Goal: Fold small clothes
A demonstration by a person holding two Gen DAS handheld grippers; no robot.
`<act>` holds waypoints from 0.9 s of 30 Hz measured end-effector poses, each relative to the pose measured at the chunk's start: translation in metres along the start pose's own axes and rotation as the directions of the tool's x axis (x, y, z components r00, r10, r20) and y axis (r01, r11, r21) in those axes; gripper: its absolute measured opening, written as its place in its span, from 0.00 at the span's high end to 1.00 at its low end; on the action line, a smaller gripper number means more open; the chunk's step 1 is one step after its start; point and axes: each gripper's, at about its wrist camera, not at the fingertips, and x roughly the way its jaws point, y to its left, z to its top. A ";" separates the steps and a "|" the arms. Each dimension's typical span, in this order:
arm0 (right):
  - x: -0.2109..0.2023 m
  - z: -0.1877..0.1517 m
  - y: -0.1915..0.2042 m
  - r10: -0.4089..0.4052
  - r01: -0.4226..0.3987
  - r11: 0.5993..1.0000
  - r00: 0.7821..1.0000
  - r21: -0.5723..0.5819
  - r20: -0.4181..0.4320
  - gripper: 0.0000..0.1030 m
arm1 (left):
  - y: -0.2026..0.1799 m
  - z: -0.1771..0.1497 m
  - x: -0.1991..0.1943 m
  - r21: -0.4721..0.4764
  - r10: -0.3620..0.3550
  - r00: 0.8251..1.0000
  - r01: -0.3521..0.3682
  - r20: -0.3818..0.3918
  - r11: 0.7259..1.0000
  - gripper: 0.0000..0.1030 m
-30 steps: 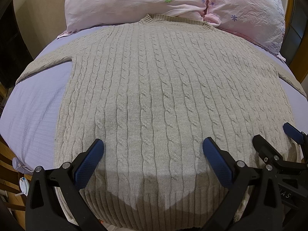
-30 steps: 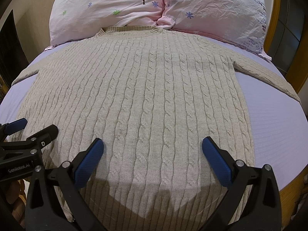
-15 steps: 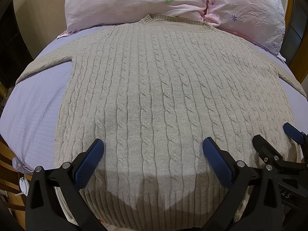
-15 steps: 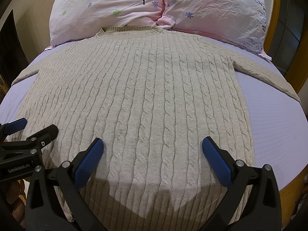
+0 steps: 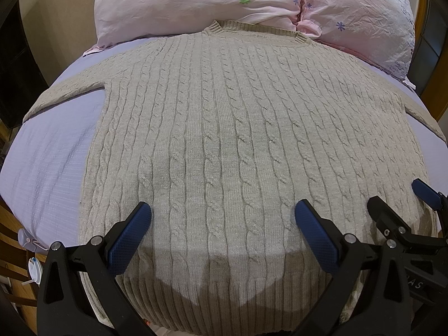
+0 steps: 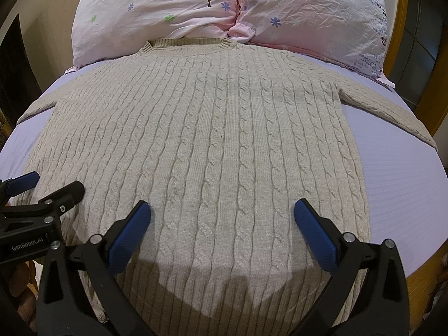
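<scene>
Left wrist: one sweater (image 5: 238, 145), two pillows (image 5: 196, 2).

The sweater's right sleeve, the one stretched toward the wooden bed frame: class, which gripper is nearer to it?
Right. The right gripper hovers open over the hem on the side of that sleeve; the left gripper hovers open beside it, farther toward the sweater's other sleeve.

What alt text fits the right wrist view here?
A beige cable-knit sweater lies flat and unfolded on a lavender bed sheet, collar toward two pink pillows. The right hand-held gripper hovers open over its hem; the left hand-held gripper shows at left.
</scene>
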 end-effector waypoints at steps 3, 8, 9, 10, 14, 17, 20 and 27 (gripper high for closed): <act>0.000 0.000 0.000 0.000 0.000 1.000 1.000 0.000 -0.001 0.02 | 0.000 0.000 0.000 0.000 0.000 1.000 0.000 0.000 1.000 0.01; 0.000 0.000 0.000 0.000 0.000 1.000 1.000 0.000 -0.001 0.02 | 0.000 0.000 0.000 0.000 0.000 1.000 0.000 -0.003 1.000 0.01; 0.000 0.001 0.000 0.000 0.000 1.000 1.000 0.000 -0.001 0.02 | 0.000 0.000 0.000 0.000 0.000 1.000 0.000 -0.005 1.000 0.01; 0.000 0.001 0.000 0.000 0.000 1.000 1.000 -0.001 -0.001 0.02 | -0.001 0.001 0.000 0.000 0.000 1.000 0.000 -0.007 1.000 0.01; 0.000 0.001 0.000 0.003 -0.003 1.000 1.000 -0.011 -0.002 0.02 | -0.001 0.004 0.002 0.004 0.000 1.000 0.000 -0.019 1.000 0.01; 0.000 0.000 0.001 0.026 -0.025 0.999 0.999 -0.036 0.022 0.02 | -0.001 0.007 0.003 0.013 -0.003 0.999 0.004 -0.038 1.000 0.01; -0.005 -0.006 -0.012 0.124 -0.115 0.988 0.989 -0.103 0.083 0.02 | -0.002 0.006 0.004 0.029 -0.012 0.999 0.013 -0.034 0.999 0.01; -0.049 0.038 -0.219 0.020 -0.160 0.886 0.951 0.434 0.309 0.04 | 0.042 0.022 -0.017 -0.050 -0.224 0.968 0.231 0.118 0.972 0.01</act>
